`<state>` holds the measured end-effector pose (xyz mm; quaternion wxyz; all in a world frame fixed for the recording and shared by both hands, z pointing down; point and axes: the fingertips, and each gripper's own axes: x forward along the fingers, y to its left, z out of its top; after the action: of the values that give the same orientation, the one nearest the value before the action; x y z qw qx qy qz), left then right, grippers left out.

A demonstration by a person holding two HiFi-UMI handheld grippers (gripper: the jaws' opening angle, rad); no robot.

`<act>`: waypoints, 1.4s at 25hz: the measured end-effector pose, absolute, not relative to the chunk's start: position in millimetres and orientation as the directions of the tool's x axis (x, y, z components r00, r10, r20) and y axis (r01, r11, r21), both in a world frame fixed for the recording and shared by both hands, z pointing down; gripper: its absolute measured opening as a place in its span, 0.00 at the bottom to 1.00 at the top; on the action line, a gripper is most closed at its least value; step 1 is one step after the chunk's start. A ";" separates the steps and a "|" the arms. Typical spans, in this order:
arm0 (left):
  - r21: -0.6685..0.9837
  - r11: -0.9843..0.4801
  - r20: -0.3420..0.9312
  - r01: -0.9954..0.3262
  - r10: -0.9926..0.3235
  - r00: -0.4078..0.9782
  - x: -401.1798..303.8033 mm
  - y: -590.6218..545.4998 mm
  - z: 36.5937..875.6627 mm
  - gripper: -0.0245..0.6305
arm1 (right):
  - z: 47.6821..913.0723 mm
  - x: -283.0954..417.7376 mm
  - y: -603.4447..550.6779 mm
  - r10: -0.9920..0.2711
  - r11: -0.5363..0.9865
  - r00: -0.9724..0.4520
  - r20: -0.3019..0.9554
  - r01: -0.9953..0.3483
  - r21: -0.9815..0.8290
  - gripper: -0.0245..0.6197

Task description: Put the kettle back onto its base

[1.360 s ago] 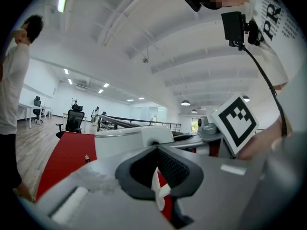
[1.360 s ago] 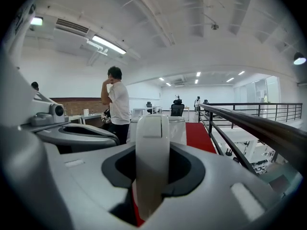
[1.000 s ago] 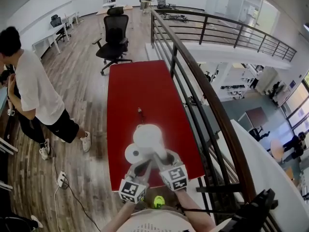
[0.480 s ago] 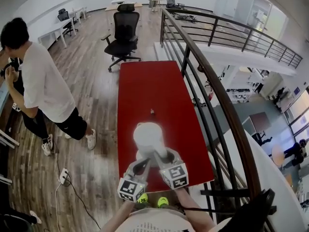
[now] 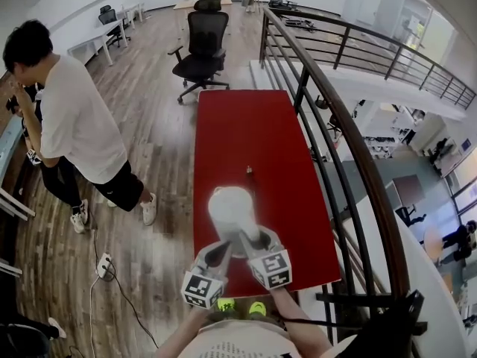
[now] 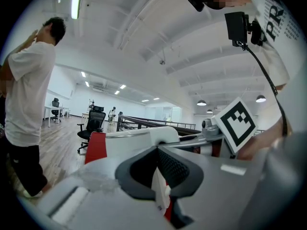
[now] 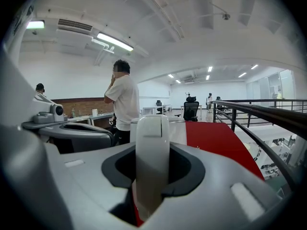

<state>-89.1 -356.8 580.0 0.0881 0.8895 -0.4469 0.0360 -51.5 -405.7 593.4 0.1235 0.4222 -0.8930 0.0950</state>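
A white kettle (image 5: 229, 207) hangs over the near end of the red table (image 5: 246, 133), held by both grippers from the near side. My right gripper (image 5: 255, 243) is shut on the kettle's upright white handle (image 7: 152, 147), which fills the gap between its jaws. My left gripper (image 5: 222, 249) comes in from the left; a thin white edge of the handle (image 6: 158, 195) sits between its dark pads. In the left gripper view the kettle's body (image 6: 139, 134) rises just ahead. The base is hidden in every view.
A small dark object (image 5: 249, 171) lies mid-table beyond the kettle. A person in a white shirt (image 5: 78, 125) stands on the wooden floor to the left. A black office chair (image 5: 205, 39) is at the table's far end. A dark railing (image 5: 339, 133) runs along the right side.
Both grippers have carried the kettle along the table. The white round base that showed just left of the kettle a second ago is now out of sight.
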 end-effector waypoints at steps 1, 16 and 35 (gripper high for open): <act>0.127 -0.584 0.145 -0.802 -0.789 0.598 -91.7 -356.8 579.8 0.03 | 595.1 -53.5 -405.6 -0.729 0.625 -0.613 0.304 -0.777 -0.069 0.22; 0.151 -0.611 0.154 -0.777 -0.762 0.629 -86.1 -358.7 586.4 0.03 | 609.0 -51.6 -390.6 -0.736 0.638 -0.626 0.257 -0.769 -0.043 0.22; 0.189 -0.597 0.161 -0.780 -0.765 0.624 -75.4 -336.5 594.4 0.03 | 617.4 -31.7 -367.1 -0.746 0.624 -0.616 0.254 -0.779 -0.057 0.23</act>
<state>-75.4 -336.5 594.4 0.1210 0.8930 -0.4323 0.0313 -31.7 -367.1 617.4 0.1034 0.4259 -0.8952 0.0812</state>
